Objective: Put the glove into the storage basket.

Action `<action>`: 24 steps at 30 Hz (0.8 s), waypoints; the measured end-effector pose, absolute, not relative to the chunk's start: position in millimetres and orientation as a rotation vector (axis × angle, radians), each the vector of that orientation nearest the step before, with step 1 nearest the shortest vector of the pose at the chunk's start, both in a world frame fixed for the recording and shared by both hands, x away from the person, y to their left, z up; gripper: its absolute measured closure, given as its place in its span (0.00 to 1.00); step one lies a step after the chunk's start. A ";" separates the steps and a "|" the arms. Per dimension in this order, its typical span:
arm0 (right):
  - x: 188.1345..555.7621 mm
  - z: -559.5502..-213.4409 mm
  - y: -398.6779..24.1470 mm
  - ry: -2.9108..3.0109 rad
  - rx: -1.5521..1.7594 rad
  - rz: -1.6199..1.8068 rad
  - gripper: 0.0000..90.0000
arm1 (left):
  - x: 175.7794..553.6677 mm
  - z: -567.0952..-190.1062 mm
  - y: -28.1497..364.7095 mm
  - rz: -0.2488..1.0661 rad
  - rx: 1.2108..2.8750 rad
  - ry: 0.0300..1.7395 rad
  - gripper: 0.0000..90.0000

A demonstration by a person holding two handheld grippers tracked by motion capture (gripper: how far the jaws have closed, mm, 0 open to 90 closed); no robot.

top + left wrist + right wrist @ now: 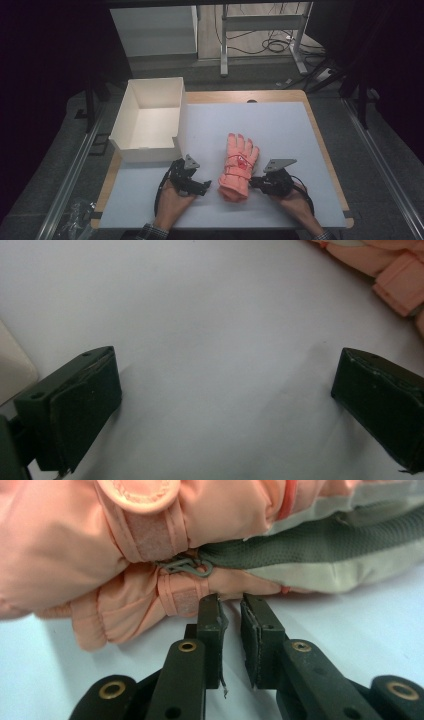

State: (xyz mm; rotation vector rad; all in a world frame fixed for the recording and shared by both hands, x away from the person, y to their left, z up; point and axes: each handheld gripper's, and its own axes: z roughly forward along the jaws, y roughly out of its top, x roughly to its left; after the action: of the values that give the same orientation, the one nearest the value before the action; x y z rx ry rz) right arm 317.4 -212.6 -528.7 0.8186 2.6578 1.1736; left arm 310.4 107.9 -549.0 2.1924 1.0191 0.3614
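- Glove point(238, 165) is what we are working on: a pink padded pair, one stacked on the other, lying flat near the front middle of the desk point(280, 125).
- Our right tool point(230, 600) sits at the cuff end on the glove's right side, its jaws drawn nearly together with a thin gap between them; the tips stand at the lower cuff edge, and we cannot tell whether any fabric is pinched.
- We judge it came in low and level because the cuff edge lies flat on the desk.
- Our left tool point(225, 390) stands wide open over bare desk, holding nothing, just left of the glove.
- Its long axis runs front to back: cuffs toward us, fingers pointing away, tilted slightly right.
- Farther out, an open white box point(150, 122) waits at the desk's left rear, likely the destination.
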 end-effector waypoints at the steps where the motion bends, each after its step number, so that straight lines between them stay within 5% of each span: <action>1: 317.3 -528.7 -210.5 2.660 0.818 1.174 0.87 | 310.4 -549.0 107.9 0.361 2.192 1.019 0.00; 24: 321.9 -530.2 -179.0 2.660 0.792 1.165 0.85 | 304.0 -547.7 135.9 0.345 2.202 1.025 0.02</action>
State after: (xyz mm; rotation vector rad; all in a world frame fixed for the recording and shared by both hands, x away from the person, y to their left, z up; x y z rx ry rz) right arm 321.9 -179.0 -530.2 0.7920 2.6605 1.1652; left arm 304.0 135.9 -547.7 2.2018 1.0248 0.3451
